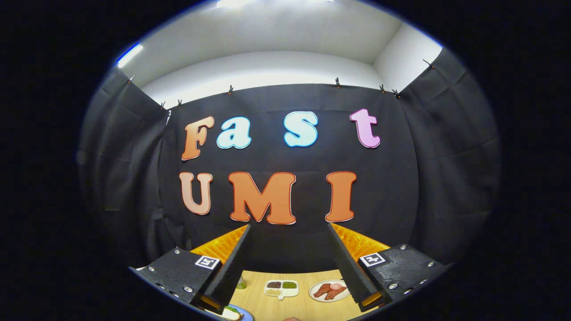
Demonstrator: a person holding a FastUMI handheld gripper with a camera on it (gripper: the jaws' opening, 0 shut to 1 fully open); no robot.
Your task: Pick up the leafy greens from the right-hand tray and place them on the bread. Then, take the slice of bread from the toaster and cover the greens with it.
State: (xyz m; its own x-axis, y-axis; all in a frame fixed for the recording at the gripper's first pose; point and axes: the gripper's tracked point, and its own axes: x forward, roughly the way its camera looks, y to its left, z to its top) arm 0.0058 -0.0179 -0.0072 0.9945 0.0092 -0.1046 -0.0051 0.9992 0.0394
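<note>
My gripper (289, 226) is open, its two fingers spread wide with nothing between them, raised well above the table and aimed at the booth's back wall. Far below, by the base of the left finger (232, 267), a blue plate (246, 315) peeks out. On it lies a pale slice of bread (233, 315) with a bit of green (231, 308) on top; most of the plate is hidden by the finger.
On the wooden table (303, 307), between the finger bases, a white divided tray (281, 289) holds dark and green fillings. Next to it, a white plate (329, 290) carries bacon strips and a pink slice. A small green object (241, 282) sits by the left finger.
</note>
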